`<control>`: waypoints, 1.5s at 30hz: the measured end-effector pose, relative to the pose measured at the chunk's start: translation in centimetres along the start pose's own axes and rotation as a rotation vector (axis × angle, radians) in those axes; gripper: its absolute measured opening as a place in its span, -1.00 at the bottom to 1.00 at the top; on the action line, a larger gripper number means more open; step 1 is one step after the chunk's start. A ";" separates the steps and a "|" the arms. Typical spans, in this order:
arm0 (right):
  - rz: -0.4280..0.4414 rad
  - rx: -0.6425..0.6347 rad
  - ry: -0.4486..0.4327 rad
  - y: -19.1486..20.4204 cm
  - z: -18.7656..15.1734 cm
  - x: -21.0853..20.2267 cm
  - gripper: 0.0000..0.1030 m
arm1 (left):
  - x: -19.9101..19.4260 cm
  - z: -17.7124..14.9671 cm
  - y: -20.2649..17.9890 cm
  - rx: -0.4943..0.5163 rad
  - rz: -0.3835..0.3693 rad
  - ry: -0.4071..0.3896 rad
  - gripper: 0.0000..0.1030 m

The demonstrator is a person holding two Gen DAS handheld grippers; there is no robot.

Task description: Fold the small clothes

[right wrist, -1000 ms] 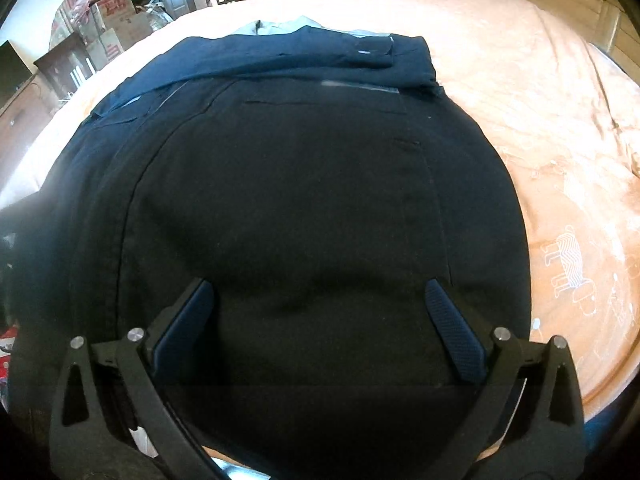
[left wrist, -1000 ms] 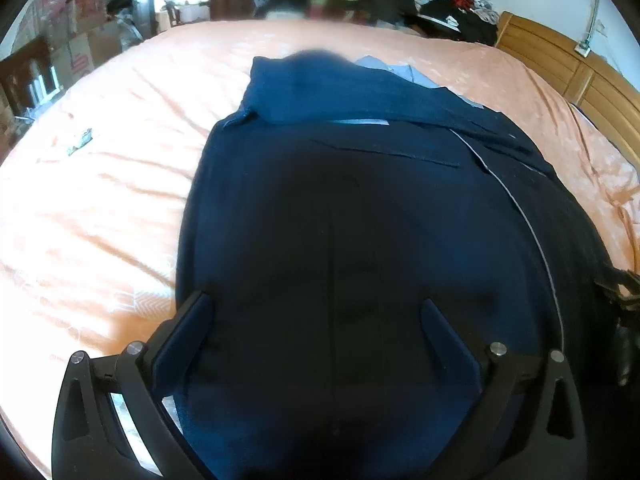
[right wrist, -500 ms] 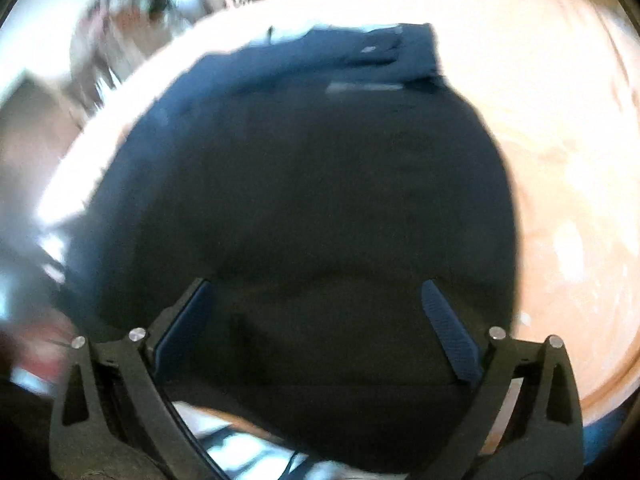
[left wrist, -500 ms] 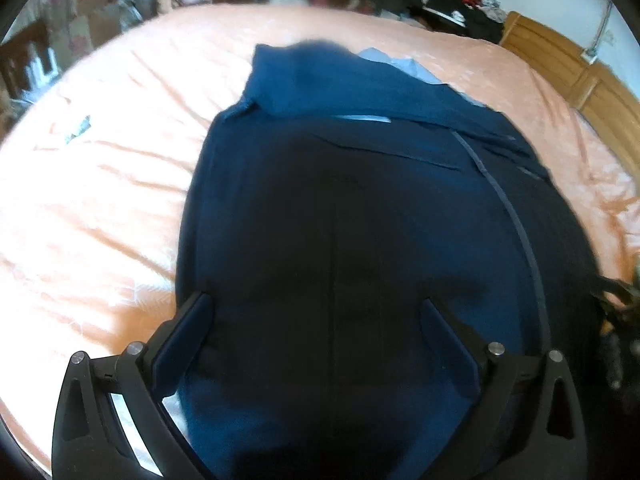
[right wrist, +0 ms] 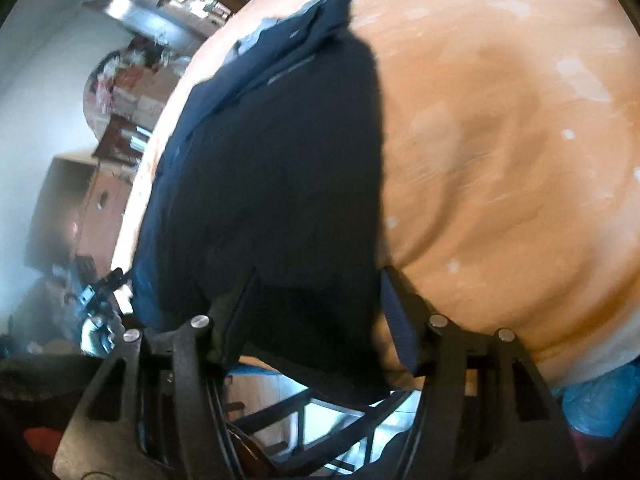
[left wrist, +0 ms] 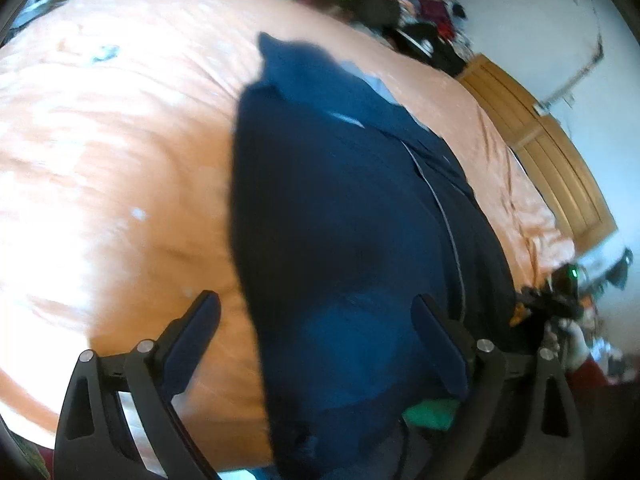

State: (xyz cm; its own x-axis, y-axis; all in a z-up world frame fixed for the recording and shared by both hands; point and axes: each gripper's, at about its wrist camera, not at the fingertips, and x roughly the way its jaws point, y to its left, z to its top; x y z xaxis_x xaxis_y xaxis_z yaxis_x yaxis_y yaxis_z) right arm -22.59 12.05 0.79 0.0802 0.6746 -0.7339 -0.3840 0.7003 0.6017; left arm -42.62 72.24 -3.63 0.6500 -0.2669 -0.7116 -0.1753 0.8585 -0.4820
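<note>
Left gripper [left wrist: 316,316]: jaws spread wide, nothing pinched between the fingers [left wrist: 196,332]. Camera is rolled, so the wrist sits tilted, pointing forward and down. The blue finger pads face each other across the gap.

Right gripper [right wrist: 316,300]: jaws also apart, though narrower than the left. Wrist rolled hard the other way (horizon well off level). Its left finger [right wrist: 236,312] looks dark and shadowed; the right finger's ribbed blue pad shows clearly. No grip visible on anything.

Both frames are motion-blurred. A gloved hand [left wrist: 576,344] shows faintly at the far right of the left view, beside the other gripper's body.
</note>
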 end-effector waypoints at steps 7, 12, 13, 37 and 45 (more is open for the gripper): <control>0.026 -0.036 0.064 0.6 -0.5 1.2 0.18 | -0.3 -0.3 -0.1 -0.015 -0.063 0.019 0.49; 0.009 -0.056 0.077 1.0 -0.1 1.8 0.18 | -0.1 -0.9 -0.2 -0.006 -0.053 0.034 0.36; 0.003 -0.058 0.077 1.1 -0.3 1.7 0.20 | 0.1 -1.0 -0.2 0.003 -0.018 0.040 0.27; -0.078 -0.096 0.082 2.1 -1.1 3.0 -0.42 | 2.1 -2.6 0.2 -0.149 -0.151 0.066 -0.79; 0.259 -0.074 -0.075 6.5 3.0 -5.1 -0.84 | -3.1 3.0 -5.1 -0.128 -0.413 -0.092 -0.88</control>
State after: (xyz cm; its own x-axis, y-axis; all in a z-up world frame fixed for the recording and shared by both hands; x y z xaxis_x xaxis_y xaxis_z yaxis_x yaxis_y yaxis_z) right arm -22.74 13.90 9.38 0.0372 0.8463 -0.5314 -0.4666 0.4849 0.7397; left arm -41.54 69.99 2.56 0.7466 -0.5316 -0.4000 0.0267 0.6248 -0.7804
